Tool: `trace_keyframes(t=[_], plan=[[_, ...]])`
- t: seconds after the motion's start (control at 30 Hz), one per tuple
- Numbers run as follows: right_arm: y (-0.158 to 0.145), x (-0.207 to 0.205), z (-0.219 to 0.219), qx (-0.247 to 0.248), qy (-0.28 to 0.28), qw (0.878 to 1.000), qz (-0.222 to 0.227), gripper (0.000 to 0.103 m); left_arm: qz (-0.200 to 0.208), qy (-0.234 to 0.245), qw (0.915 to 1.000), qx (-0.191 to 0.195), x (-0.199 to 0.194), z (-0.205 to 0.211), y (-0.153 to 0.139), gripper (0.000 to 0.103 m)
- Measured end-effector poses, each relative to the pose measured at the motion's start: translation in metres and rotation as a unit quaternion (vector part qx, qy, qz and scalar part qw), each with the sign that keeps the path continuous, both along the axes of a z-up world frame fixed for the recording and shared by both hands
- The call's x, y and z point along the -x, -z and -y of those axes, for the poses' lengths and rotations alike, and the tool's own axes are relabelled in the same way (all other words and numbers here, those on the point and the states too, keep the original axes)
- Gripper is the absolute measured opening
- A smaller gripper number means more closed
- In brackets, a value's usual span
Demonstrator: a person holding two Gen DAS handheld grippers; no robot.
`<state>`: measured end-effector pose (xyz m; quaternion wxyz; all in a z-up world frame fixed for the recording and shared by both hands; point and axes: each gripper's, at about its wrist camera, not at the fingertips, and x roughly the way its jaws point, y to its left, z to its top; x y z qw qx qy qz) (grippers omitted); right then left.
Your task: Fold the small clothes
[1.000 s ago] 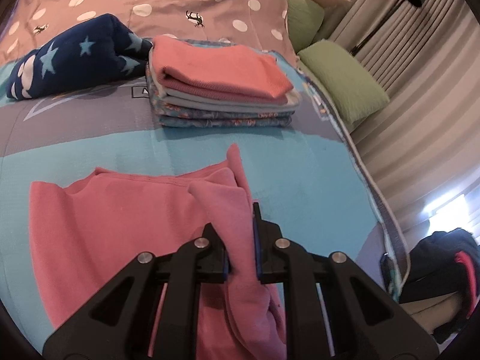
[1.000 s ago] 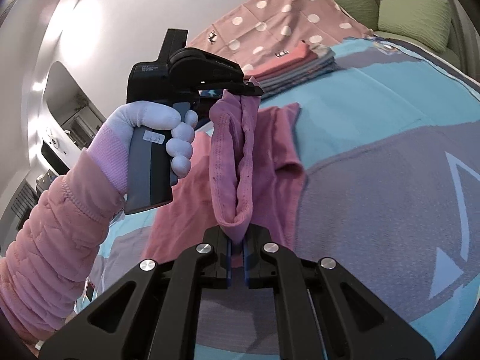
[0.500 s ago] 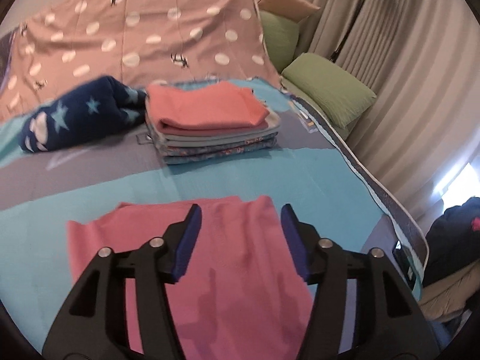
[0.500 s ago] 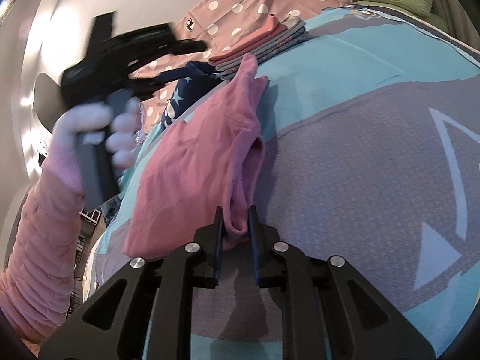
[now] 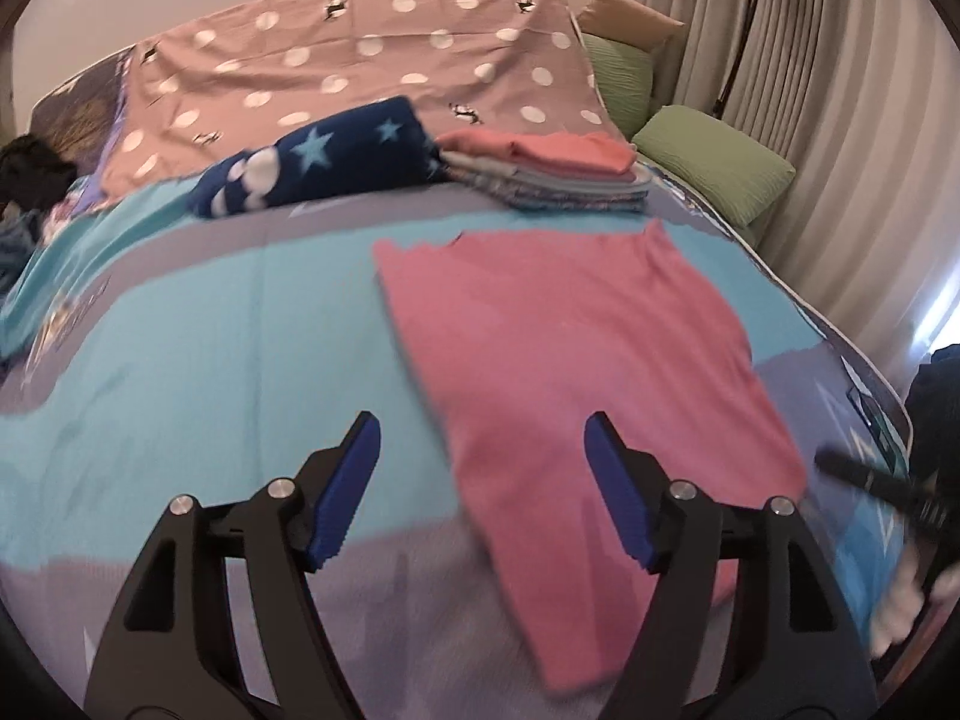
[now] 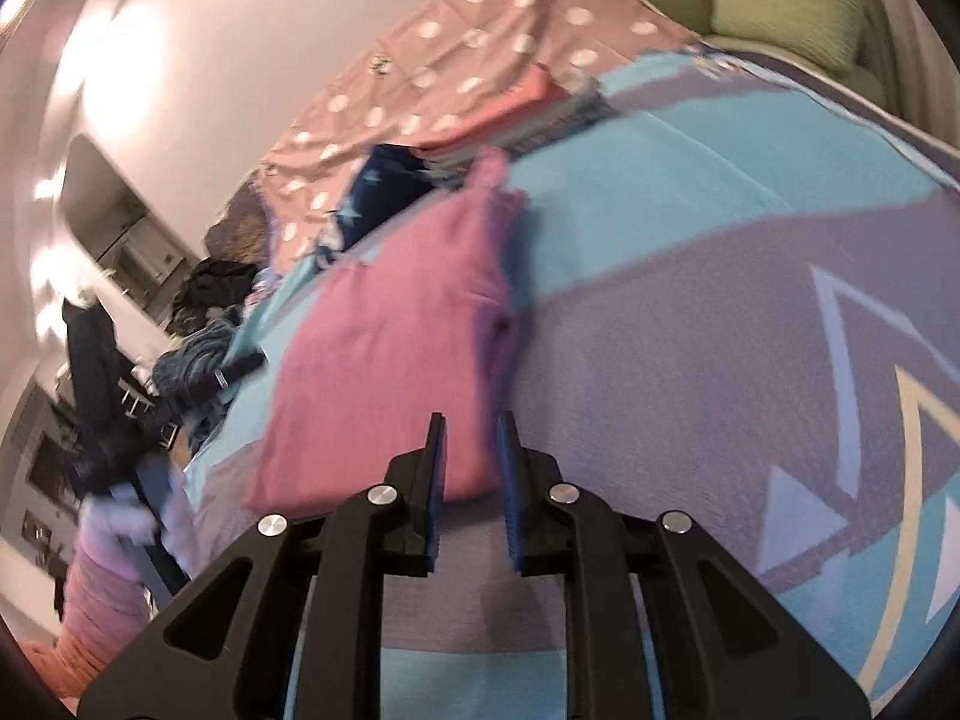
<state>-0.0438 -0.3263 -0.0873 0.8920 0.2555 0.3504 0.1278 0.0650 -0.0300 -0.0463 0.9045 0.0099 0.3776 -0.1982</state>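
In the left wrist view the left gripper [image 5: 482,483] is widening its jaws and nothing is between the blue pads; the pink garment [image 5: 576,354] lies flat on the bedspread [image 5: 198,324], on the near side of the stack of folded clothes [image 5: 552,171], and the navy star blanket [image 5: 324,159] lies just left of that stack. In the right wrist view the right gripper [image 6: 470,495] has its jaws a little apart; the near edge of the pink garment [image 6: 390,360] sits between them, and I cannot tell if the pads press it
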Motion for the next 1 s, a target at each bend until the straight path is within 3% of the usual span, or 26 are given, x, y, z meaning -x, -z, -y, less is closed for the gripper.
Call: trace_keyframes(t=[0.17, 0.37, 0.5, 0.73, 0.87, 0.93, 1.0], plan=[[-0.008, -0.003, -0.024, 0.015, -0.035, 0.999, 0.008, 0.017, -0.004, 0.021, 0.9997, 0.012, 0.04, -0.011, 0.005, 0.073], [-0.01, 0.003, -0.057, -0.002, -0.125, 0.992, 0.014, 0.017, -0.011, 0.059, 0.9976, -0.033, 0.081, -0.002, 0.025, 0.076], [-0.008, 0.006, -0.079, 0.035, -0.143, 0.989, 0.012, 0.023, -0.024, 0.037, 0.9976, -0.054, 0.08, -0.001, 0.043, 0.076], [0.0, -0.002, -0.068, 0.026, -0.109, 0.994, -0.018, 0.023, 0.0, 0.019, 0.9974, -0.069, 0.079, 0.005, 0.04, 0.076], [0.013, -0.01, -0.049, 0.07, -0.026, 0.996, -0.051, 0.023, 0.0, -0.011, 0.9965, -0.083, 0.077, -0.001, 0.042, 0.076], [0.019, -0.011, -0.04, 0.068, -0.013, 0.996, -0.059, 0.01, -0.01, -0.031, 0.9955, -0.089, 0.077, -0.011, 0.046, 0.076], [0.022, -0.01, -0.033, 0.056, -0.005, 0.996, -0.063, 0.005, -0.023, -0.042, 0.995, -0.088, 0.077, -0.02, 0.05, 0.075]])
